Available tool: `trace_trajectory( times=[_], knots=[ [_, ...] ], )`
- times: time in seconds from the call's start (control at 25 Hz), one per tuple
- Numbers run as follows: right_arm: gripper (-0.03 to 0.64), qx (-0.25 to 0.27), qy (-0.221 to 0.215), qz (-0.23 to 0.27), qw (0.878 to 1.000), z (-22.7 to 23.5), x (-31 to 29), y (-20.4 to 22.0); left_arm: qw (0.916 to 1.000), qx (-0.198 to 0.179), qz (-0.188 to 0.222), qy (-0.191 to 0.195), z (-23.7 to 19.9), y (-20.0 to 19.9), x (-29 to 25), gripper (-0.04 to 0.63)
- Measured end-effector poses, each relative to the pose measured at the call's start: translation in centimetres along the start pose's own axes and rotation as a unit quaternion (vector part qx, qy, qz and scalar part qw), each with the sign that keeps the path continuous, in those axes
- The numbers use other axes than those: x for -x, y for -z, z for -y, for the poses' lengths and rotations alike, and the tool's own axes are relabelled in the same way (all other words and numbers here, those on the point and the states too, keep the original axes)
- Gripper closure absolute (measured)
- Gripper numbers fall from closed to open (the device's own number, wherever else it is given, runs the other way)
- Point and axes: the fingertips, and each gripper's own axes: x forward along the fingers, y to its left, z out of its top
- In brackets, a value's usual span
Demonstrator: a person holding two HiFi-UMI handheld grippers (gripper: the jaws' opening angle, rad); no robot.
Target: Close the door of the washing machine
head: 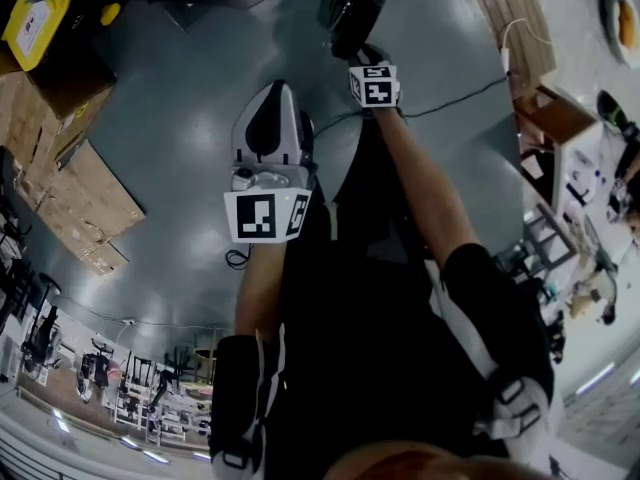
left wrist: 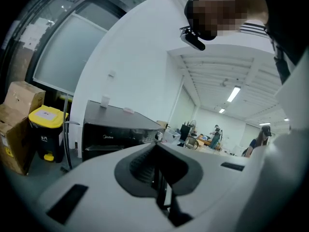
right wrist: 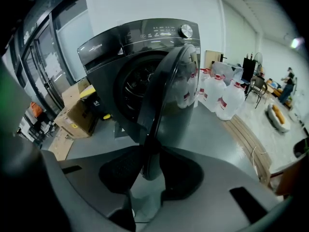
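- Your right tool (right wrist: 152, 170) has its jaws apart, and the near edge of the door (right wrist: 169, 91) stands between them.
- That door is swung open on the dark washing machine (right wrist: 120, 42), which stands farther off on the grey floor (right wrist: 217, 139).
- Your left tool (left wrist: 161, 170) has its jaws together, with nothing in them.
- Big water jugs (right wrist: 227, 98) sit to the right of the machine, and cardboard boxes (right wrist: 77, 115) sit to its left.

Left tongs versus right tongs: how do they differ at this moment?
The left tongs have jaws together, empty; the right tongs have jaws apart with the edge of the washing machine door between them. The left tongs point roughly level across the room; the right tongs tilt down toward the floor. Both have pale bodies and dark pads.
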Motion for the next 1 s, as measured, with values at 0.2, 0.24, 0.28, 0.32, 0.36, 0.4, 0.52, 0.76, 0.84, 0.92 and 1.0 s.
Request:
trace_trajectory(
  times=[0.2,0.24,0.28,0.32,0.36,0.4,0.52,0.76,0.84,0.92,1.0],
  knots=[
    [0.509,-0.009,0.006,0.012,1.000,-1.8,-0.8,-1.0,1.0000,0.000,0.001,0.005,-2.5,-0.4,0.1,0.591],
    [0.508,-0.011,0.006,0.013,1.000,-2.2,-1.0,-1.2,1.0000,0.000,0.001,0.006,-3.0,-0.5,0.1,0.591],
    [0.508,-0.013,0.005,0.015,1.000,-2.7,-1.1,-1.5,1.0000,-0.001,0.001,0.008,-3.5,-0.6,0.2,0.590],
    [0.506,-0.015,0.005,0.016,1.000,-3.3,-1.3,-1.7,1.0000,-0.002,0.002,0.009,-4.1,-0.8,0.2,0.591],
    [0.506,-0.017,0.004,0.017,1.000,-3.8,-1.5,-2.0,0.9999,-0.003,0.003,0.010,-4.6,-1.0,0.2,0.591],
    [0.506,-0.019,0.003,0.018,1.000,-4.3,-1.8,-2.3,0.9999,-0.003,0.004,0.010,-5.1,-1.1,0.2,0.591],
    [0.504,-0.024,-0.001,0.022,0.999,-5.6,-2.5,-3.3,1.0000,-0.003,0.005,0.007,-6.5,-1.5,-0.1,0.591],
    [0.499,-0.039,-0.008,0.025,0.999,-8.1,-3.8,-5.1,1.0000,0.002,0.004,0.005,-9.3,-1.5,-0.5,0.591],
    [0.497,-0.043,-0.010,0.027,0.999,-9.0,-4.3,-5.8,1.0000,0.001,0.004,0.002,-10.3,-1.4,-0.8,0.591],
    [0.495,-0.046,-0.011,0.028,0.998,-9.8,-4.7,-6.5,1.0000,0.003,0.004,0.000,-11.1,-1.3,-1.0,0.591],
    [0.494,-0.052,-0.010,0.029,0.998,-10.3,-5.0,-7.0,1.0000,0.005,0.004,-0.003,-11.7,-1.3,-1.1,0.591]
  ],
)
